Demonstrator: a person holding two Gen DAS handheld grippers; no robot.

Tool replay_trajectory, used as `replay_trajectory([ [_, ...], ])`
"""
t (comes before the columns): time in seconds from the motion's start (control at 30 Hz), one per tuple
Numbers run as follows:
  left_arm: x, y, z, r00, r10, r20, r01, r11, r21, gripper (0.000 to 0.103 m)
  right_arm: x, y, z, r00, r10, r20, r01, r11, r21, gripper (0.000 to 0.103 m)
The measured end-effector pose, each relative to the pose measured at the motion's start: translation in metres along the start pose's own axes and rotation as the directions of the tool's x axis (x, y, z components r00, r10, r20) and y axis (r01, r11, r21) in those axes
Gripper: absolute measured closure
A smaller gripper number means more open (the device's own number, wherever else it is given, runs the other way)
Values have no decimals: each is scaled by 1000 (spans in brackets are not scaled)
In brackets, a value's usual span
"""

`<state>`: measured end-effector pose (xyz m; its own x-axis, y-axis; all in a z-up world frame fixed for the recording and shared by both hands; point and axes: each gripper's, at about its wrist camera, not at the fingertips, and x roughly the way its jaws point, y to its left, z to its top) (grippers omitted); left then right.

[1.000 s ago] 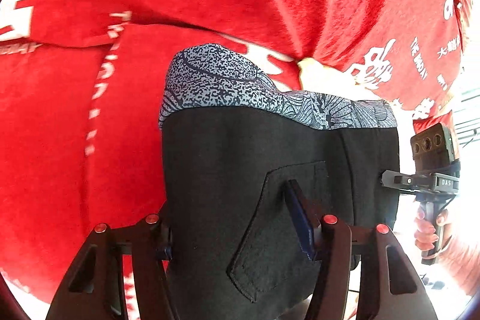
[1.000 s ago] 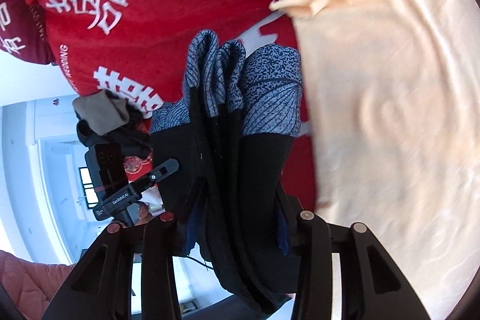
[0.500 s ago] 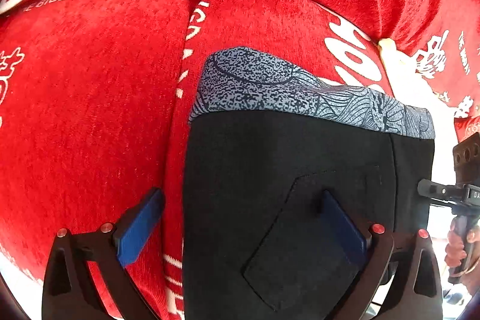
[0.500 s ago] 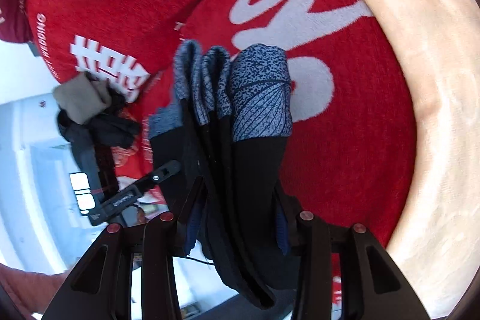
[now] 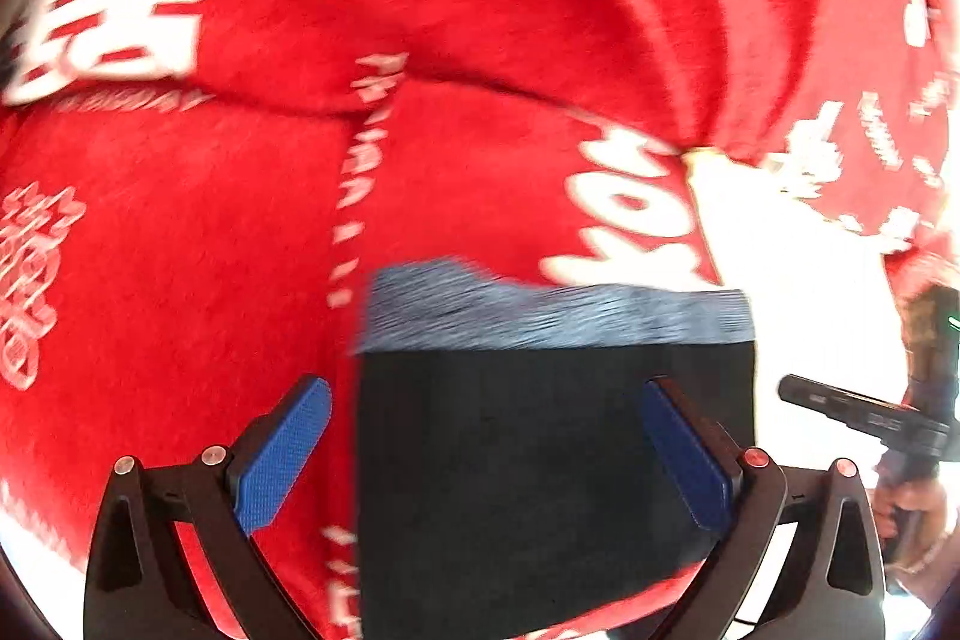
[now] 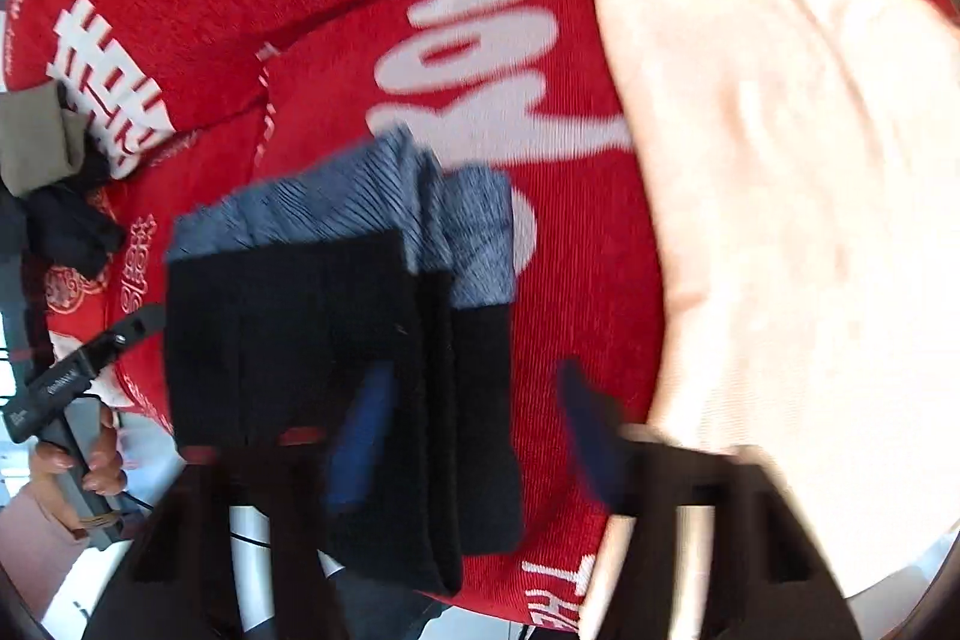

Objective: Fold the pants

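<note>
Both grippers have let go of the pants since a second ago, when each was clamped on the black cloth. Now the left gripper (image 5: pixel 486 454) stands with its blue-padded fingers (image 5: pixel 282 454) spread wide, one pad over the red blanket (image 5: pixel 180 280) to the left of the garment and the other over its right part, neither pinching anything. From the right wrist view, the right gripper (image 6: pixel 480 436) is likewise spread, though blurred; its left pad (image 6: pixel 360 436) lies over the black fabric and its right one over bare red blanket beside the garment.

Between and beyond the fingers lie the folded pants (image 5: pixel 540 460), (image 6: pixel 288 334): a compact black stack with a grey-blue patterned waistband (image 5: pixel 552 316) along the far edge, resting flat on the blanket. From the right wrist the layers show as stacked folds, the waistband (image 6: pixel 360 214) turned away from the camera.

Farther out, the blanket carries large white characters and lettering. A pale peach cloth (image 6: pixel 780 220) covers the right side of it, near the pants but apart from them. At the left edge of the right wrist view sits a small heap of dark and olive-grey clothing (image 6: pixel 48 178), well apart from the pants.
</note>
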<state>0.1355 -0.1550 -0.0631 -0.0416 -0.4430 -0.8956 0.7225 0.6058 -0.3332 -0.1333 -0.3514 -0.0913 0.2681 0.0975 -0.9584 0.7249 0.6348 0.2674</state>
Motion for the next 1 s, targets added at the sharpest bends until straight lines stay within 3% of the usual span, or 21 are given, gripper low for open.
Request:
replay_trajectory([
  [0.03,5,-8,2,1000,-30,-4,30,999,25,0,-7,1,2,1000,4,15,-5,1000,9,80],
  [0.13,31,-21,2,998,-51,-42,53,997,56,0,-16,12,9,998,21,53,-21,1000,-11,87],
  [0.3,76,-16,-9,992,62,-107,-50,993,110,0,13,26,21,999,-32,7,32,998,-48,87],
  [0.47,64,-11,-15,979,157,-134,-143,984,109,0,28,19,24,1000,16,-11,-16,1000,23,87],
  [0.7,26,-17,-42,949,264,-172,-254,964,76,0,9,19,4,994,-89,-68,91,996,24,84],
  [0.77,15,-26,-53,939,292,-180,-280,956,90,0,2,21,-7,991,-105,-88,108,994,25,81],
  [0.9,1,-38,-68,930,312,-196,-296,949,106,0,-11,36,-30,986,-123,-112,127,992,27,51],
  [1.0,-6,-42,-74,925,316,-211,-299,948,108,0,-17,51,-44,984,-132,-117,135,991,23,46],
])
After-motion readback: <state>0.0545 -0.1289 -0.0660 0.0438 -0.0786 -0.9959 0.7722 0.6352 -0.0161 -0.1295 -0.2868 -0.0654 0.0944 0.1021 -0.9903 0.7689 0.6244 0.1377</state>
